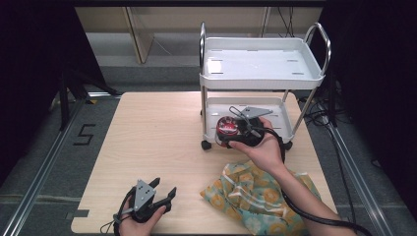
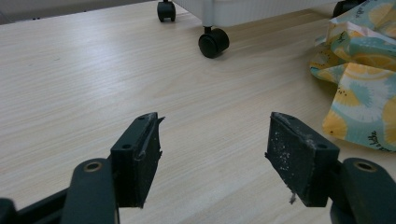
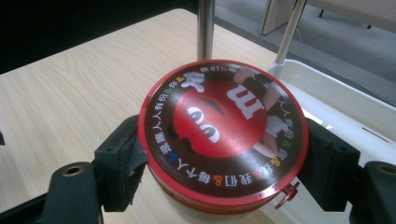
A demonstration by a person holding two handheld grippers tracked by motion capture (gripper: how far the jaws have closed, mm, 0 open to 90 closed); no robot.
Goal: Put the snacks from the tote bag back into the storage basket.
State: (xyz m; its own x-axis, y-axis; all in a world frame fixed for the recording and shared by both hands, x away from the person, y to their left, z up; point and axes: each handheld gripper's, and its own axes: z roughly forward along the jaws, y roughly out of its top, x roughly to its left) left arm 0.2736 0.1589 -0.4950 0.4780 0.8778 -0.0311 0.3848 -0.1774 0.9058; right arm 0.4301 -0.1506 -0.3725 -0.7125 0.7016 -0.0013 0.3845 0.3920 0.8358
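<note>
I've got the red-lidded candy tub clamped in my right tongs, one black pad pressed to each side just under the lid rim, and it sits upright in the grip. In the high view the tub hangs at the near-left corner of the white cart's lower shelf, beside the chrome post. My read: I'm carrying it onto that lower shelf.

To do this well, I want the tub level and the squeeze steady, since the pads bite high on the body and a tilt could let it slip. The post stands right behind the lid in the right gripper view, so I'd go in to the right of it, over the shelf lip, then lower until the base rests flat before letting go. I can't see the tub's bottom, so I'd go slowly.

My left tongs idle at the near-left of the counter, jaws spread wide with nothing between them. The patterned cloth lies near-right, under my right forearm, apart from the cart wheels.
</note>
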